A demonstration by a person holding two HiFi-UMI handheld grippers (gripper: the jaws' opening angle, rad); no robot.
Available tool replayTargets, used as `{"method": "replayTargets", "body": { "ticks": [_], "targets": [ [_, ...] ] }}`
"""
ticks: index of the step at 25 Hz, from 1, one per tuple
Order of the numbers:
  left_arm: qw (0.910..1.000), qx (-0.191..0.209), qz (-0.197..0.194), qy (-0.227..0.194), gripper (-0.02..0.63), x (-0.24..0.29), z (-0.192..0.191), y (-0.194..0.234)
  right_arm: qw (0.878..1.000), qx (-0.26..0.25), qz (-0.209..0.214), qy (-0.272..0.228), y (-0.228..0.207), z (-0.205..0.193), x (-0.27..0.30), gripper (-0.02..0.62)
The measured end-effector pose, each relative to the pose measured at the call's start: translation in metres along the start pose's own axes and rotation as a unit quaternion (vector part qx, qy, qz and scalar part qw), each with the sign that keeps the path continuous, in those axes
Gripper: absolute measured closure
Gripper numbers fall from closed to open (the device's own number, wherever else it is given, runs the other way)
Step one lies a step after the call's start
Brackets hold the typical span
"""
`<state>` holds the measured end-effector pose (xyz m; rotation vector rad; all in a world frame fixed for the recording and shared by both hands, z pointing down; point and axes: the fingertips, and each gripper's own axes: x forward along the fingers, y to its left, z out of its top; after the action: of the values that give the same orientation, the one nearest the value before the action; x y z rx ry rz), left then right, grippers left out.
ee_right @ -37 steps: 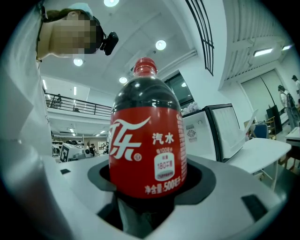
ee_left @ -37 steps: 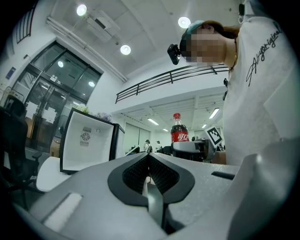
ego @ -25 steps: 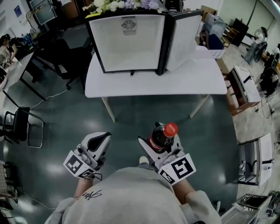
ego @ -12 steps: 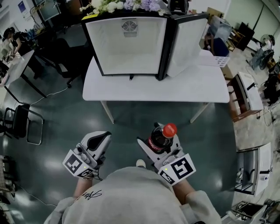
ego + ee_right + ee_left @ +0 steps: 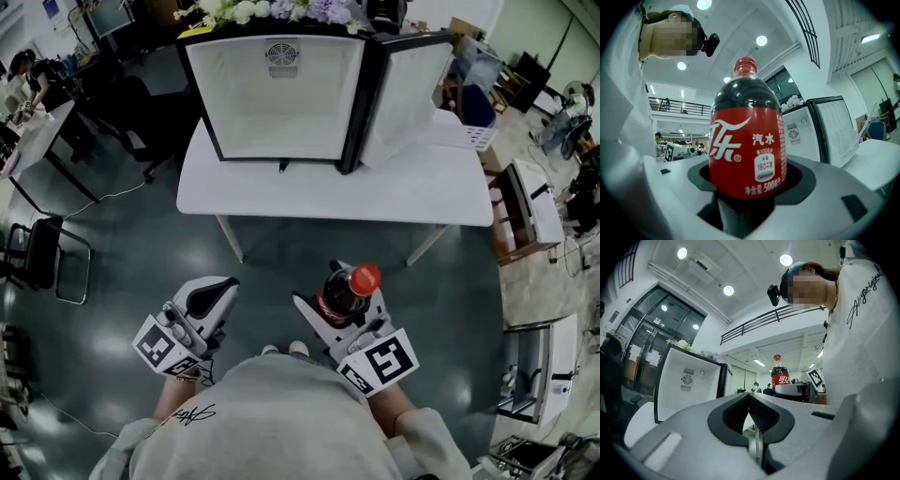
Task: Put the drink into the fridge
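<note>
A cola bottle (image 5: 347,291) with a red cap and red label (image 5: 747,150) stands upright between the jaws of my right gripper (image 5: 339,309), which is shut on it, held close in front of the person's body. The left gripper (image 5: 208,302) is beside it at the left, its jaws shut with nothing between them (image 5: 750,413). The small fridge (image 5: 272,94) stands on a white table (image 5: 412,192) ahead, its white inside bare, its door (image 5: 408,80) swung open to the right. From the left gripper view the bottle (image 5: 780,376) shows at the right.
A dark green floor (image 5: 131,262) lies between me and the table. Flowers (image 5: 272,9) sit on top of the fridge. A black chair (image 5: 42,262) stands at the left, desks and boxes (image 5: 530,192) at the right.
The view has shifted slightly nearer the table. Both grippers keep their places in front of the body, the bottle still held.
</note>
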<state>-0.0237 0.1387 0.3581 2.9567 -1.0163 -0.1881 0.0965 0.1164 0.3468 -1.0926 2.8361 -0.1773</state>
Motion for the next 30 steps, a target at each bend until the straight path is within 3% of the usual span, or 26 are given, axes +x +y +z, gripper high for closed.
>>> {"method": "replayTargets", "body": {
  "ticks": [30],
  "targets": [
    [0.9993, -0.007, 0.035, 0.012, 0.601, 0.002, -0.015, 0.003, 1.0, 0.016, 0.015, 0.008, -0.019, -0.013, 0.002, 0.281]
  ]
}}
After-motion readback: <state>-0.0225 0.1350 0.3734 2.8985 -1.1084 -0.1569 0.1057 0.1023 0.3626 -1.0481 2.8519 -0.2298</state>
